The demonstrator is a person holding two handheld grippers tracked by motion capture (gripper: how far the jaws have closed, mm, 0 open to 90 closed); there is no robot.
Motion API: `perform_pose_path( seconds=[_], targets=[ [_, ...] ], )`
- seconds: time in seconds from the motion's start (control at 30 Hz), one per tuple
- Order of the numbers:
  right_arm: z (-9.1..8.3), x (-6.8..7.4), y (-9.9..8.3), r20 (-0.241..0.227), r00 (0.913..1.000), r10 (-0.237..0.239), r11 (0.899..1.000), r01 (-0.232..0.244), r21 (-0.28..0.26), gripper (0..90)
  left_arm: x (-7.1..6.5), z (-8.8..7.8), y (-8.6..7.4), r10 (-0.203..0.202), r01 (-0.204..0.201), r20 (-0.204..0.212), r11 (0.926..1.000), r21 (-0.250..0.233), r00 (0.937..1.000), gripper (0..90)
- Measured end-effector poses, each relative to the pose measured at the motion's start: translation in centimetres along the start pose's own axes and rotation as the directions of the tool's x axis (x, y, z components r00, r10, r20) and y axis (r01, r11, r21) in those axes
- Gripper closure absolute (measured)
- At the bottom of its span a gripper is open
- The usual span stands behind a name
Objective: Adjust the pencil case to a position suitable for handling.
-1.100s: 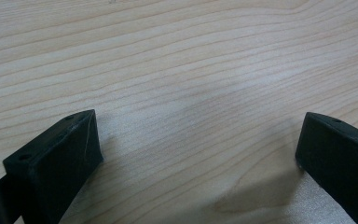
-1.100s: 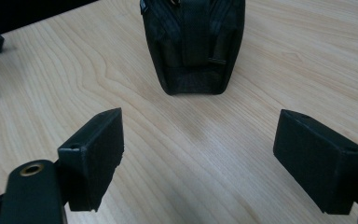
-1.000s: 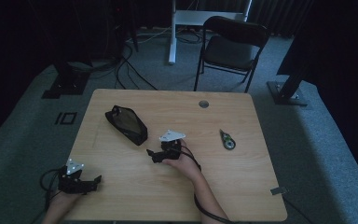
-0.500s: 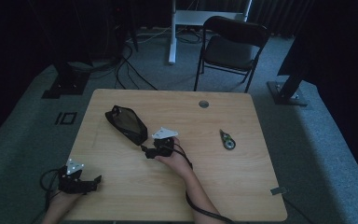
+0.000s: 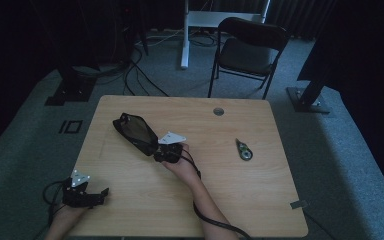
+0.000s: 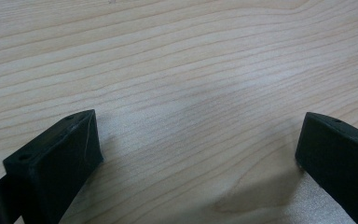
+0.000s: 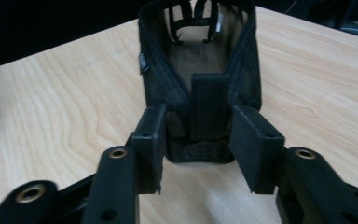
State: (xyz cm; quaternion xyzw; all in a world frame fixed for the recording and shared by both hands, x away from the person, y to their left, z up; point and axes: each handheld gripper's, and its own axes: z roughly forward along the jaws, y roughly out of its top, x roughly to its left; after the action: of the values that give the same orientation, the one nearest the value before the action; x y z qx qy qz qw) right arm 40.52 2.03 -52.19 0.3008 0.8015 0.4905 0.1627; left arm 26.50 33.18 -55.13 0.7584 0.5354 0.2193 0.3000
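A black mesh pouch (image 5: pixel 135 131) lies open on the wooden table (image 5: pixel 240 200), left of centre. In the right gripper view the pouch (image 7: pixel 200 70) stretches away from me, its near end with a black strap between my jaws. My right gripper (image 5: pixel 159 154) (image 7: pixel 198 126) has just been closing, and its pads now rest against both sides of that end. My left gripper (image 5: pixel 100 192) sits at the table's front left corner. Its jaws stand wide apart over bare wood (image 6: pixel 198 140), with nothing between them.
A small dark and green tool (image 5: pixel 243 150) lies on the right half of the table. A round cable hole (image 5: pixel 218 111) sits near the far edge. A black folding chair (image 5: pixel 250 47) stands behind the table, and cables run over the floor (image 5: pixel 145 75).
My right gripper has moved left and away from me up to the pouch's near end, and its jaws have closed around it. The left gripper has stayed in place.
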Motion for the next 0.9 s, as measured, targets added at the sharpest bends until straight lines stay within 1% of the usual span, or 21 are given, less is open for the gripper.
perform_pose_path(
  seconds=[0.03, 0.07, 0.1, 0.17, 0.2, 0.23, 0.27, 0.33, 0.5, 0.6, 0.8, 0.9],
  targets=[
    [0.2, 0.0, 0.1, 0.013, 0.9999, -0.009, 1.000, 0.009, 0.011, 56.1, 0.0, 0.0, 0.0, 0.000, 0.000, 0.000, 1.0000, 0.000, 1.0000, 0.0],
    [0.3, 0.0, 0.1, 0.018, 0.9998, -0.005, 1.000, 0.005, 0.012, 57.8, 0.0, 0.0, 0.0, 0.000, 0.000, 0.000, 1.0000, 0.000, 1.0000, 0.0],
    [0.4, 0.0, 0.2, 0.015, 0.9999, 0.003, 1.000, -0.003, 0.009, 59.1, 0.0, 0.0, 0.0, 0.000, 0.000, 0.000, 1.0000, 0.000, 1.0000, 0.0],
    [0.5, -0.1, 0.2, 0.022, 0.9998, 0.002, 1.000, -0.002, -0.006, 62.5, 0.0, 0.0, 0.0, 0.000, 0.000, 0.000, 1.0000, 0.000, 1.0000, 0.0],
    [0.6, -0.1, 0.2, 0.010, 0.9999, 0.013, 1.000, -0.013, 0.000, 63.5, 0.0, 0.0, 0.0, 0.000, 0.000, 0.000, 1.0000, 0.000, 1.0000, 0.0],
    [0.6, -0.1, 0.2, 0.012, 0.9998, 0.018, 1.000, -0.018, 0.011, 65.9, 0.0, 0.0, 0.0, 0.000, 0.000, 0.000, 1.0000, 0.000, 1.0000, 0.0],
    [0.6, -0.1, 0.1, 0.028, 0.9996, 0.010, 1.000, -0.011, 0.017, 70.1, 0.0, 0.0, 0.0, 0.000, 0.000, 0.000, 1.0000, 0.000, 1.0000, 0.0],
    [0.7, -0.2, 0.1, 0.014, 0.9996, 0.024, 0.999, -0.024, 0.026, 72.0, 0.0, 0.0, 0.0, 0.000, 0.000, 0.000, 1.0000, 0.000, 1.0000, 0.0],
    [0.4, 0.0, 0.2, 0.007, 1.0000, -0.004, 0.999, 0.004, 0.042, 72.5, 0.0, 0.0, 0.0, 0.000, 0.000, 0.000, 1.0000, 0.000, 1.0000, 0.0],
    [0.0, 0.0, 0.1, 0.005, 0.9999, -0.009, 0.999, 0.008, 0.038, 72.6, 0.0, 0.0, 0.0, 0.000, 0.000, 0.000, 1.0000, 0.000, 1.0000, 0.0],
    [-0.8, -0.6, -0.4, 0.002, 0.9998, 0.021, 0.999, -0.021, 0.038, 72.7, 0.0, 0.0, 0.0, 0.000, 0.000, 0.000, 1.0000, 0.000, 1.0000, 0.0],
    [-1.2, -0.6, -0.6, -0.005, 0.9998, 0.022, 0.999, -0.022, 0.041, 72.7, 0.0, 0.0, 0.0, 0.000, 0.000, 0.000, 1.0000, 0.000, 1.0000, 0.0]
  ],
)
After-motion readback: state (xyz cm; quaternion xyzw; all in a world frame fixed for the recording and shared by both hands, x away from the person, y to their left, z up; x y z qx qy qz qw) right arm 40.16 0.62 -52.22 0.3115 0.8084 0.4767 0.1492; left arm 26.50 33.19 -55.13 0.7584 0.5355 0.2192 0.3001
